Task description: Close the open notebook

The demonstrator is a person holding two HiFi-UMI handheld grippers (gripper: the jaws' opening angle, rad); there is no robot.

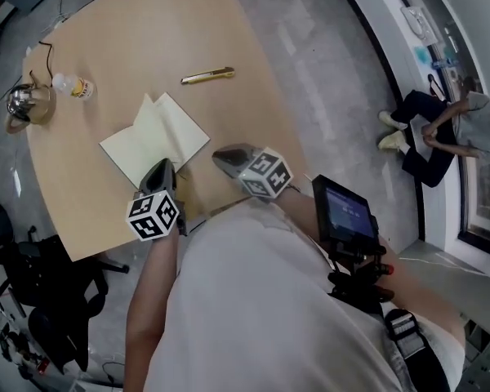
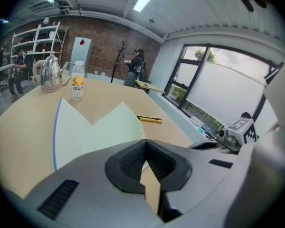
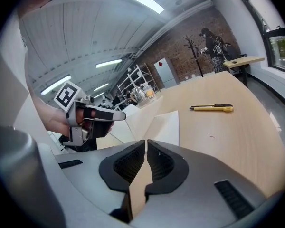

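Lying open on the bench [image 1: 245, 47], the notebook [image 1: 155, 137] is found just ahead of the left tongs [image 1: 162, 168], its two pale leaves spread to either side of the spine. The left tongs are clenched on nothing: their jaws are pressed together, with only page and bare bench seen beyond them. Whether their tips touch the notebook's near edge cannot be told. The right tongs [image 1: 222, 155] are likewise clenched and empty, held beside the left pair and off the notebook's near right corner. Closing is judged not yet begun: one leaf is left to be lifted, swung over the spine and laid flat on the other. Well beyond both tongs, a yellow utility knife [image 1: 207, 75], a small bottle [image 1: 73, 86] and a kettle [image 1: 28, 103] are set apart from the notebook.
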